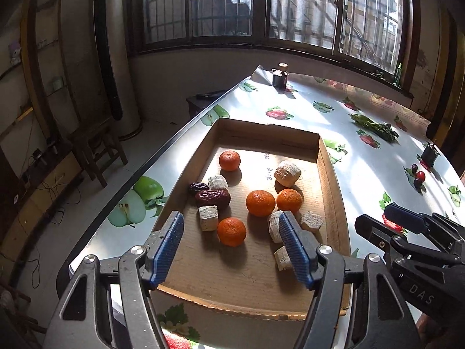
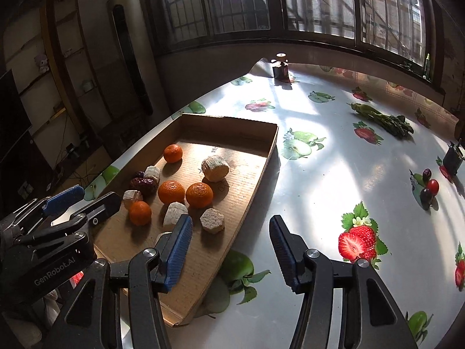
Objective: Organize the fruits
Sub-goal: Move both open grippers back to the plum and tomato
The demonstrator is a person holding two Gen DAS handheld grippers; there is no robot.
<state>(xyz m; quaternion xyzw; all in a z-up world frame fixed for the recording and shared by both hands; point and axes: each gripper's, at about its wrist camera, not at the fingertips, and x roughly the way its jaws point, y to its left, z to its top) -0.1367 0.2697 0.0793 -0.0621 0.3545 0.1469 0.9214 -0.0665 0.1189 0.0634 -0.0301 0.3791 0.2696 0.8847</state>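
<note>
My left gripper (image 1: 232,248), jaws wide and empty, hangs over the shallow cardboard tray (image 1: 334,174), nearest round orange tangerine (image 1: 231,231) dead ahead between its fingers.

The right gripper (image 1: 404,226) body reads "DAS"; the left gripper (image 2: 84,200) body reads "GenRobot.AI".

Both wrist views look down and forward, close over the shared cardboard tray (image 1: 334,174) toward the window (image 2: 290,5).

Fruit-print table (image 2: 319,180); cardboard tray (image 2: 255,174); greens (image 2: 380,117)
</note>
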